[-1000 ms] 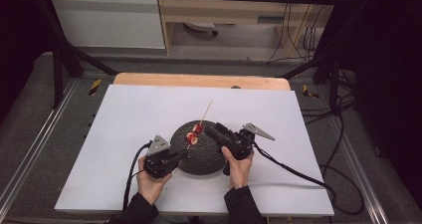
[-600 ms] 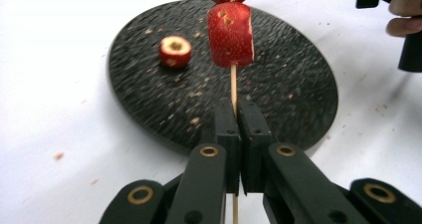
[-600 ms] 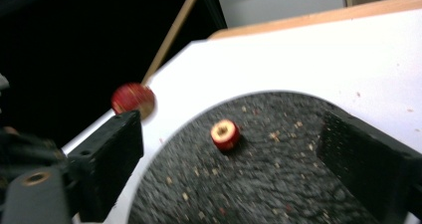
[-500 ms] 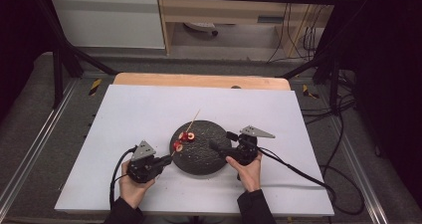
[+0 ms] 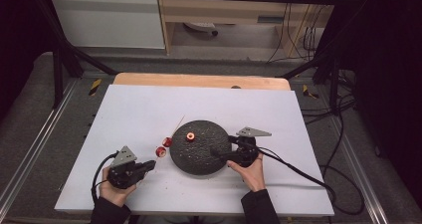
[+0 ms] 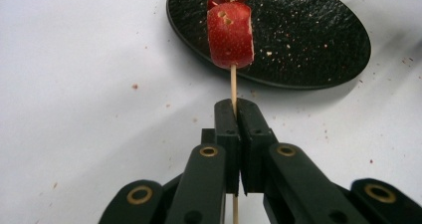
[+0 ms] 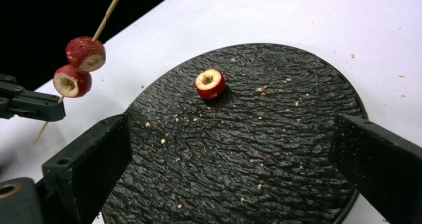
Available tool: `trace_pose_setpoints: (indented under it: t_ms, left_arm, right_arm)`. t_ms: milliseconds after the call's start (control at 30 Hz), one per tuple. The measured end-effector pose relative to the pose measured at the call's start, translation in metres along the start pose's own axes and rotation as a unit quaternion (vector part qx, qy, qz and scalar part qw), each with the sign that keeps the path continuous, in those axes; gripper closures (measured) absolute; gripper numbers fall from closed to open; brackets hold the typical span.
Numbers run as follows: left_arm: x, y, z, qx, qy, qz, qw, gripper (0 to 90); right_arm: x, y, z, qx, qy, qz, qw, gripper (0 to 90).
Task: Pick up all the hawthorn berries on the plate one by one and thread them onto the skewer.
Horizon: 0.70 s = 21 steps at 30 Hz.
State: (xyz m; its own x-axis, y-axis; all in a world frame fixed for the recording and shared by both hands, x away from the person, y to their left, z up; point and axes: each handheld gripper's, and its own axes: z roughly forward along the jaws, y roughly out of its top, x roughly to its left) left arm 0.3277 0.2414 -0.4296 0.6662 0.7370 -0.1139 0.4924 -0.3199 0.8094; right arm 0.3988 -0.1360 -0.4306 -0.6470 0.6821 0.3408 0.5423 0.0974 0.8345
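Thin wooden skewer [image 5: 171, 134] carrying two red fruit pieces [image 5: 164, 146] sits left of the round black textured plate [image 5: 199, 157] in the high view. Left gripper view: left gripper [image 6: 237, 115] jaws clamp the skewer. Right gripper view: right gripper [image 7: 234, 149] jaws gape wide over the plate, one cored red fruit piece [image 7: 210, 83] lying far on it.

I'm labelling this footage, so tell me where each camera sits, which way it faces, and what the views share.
High view: above the person's side, looking forward and down on the white table; forearms, both hands, left gripper and right gripper show.
Left gripper view: rides the left gripper, looking along its shut fingers up the skewer toward the black plate.
Right gripper view: rides the right gripper, looking between open fingers across the plate.
Shared: plate, skewer, table.
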Motion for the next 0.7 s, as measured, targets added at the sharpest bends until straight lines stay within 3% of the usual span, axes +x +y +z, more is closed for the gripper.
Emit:
trace_pose_setpoints:
  t_ms: [233,700]
  left_arm:
    - [0.004,-0.008,-0.006,0.005,0.002,0.007,1.0000,87.6]
    - [0.006,-0.011,-0.006,0.010,0.003,0.008,0.9999,87.5]
  right_arm:
    - [0.005,0.011,0.004,0.032,-0.005,-0.023,0.9992,1.5]
    - [0.020,0.042,0.024,0.061,0.004,-0.059,0.9964,3.2]
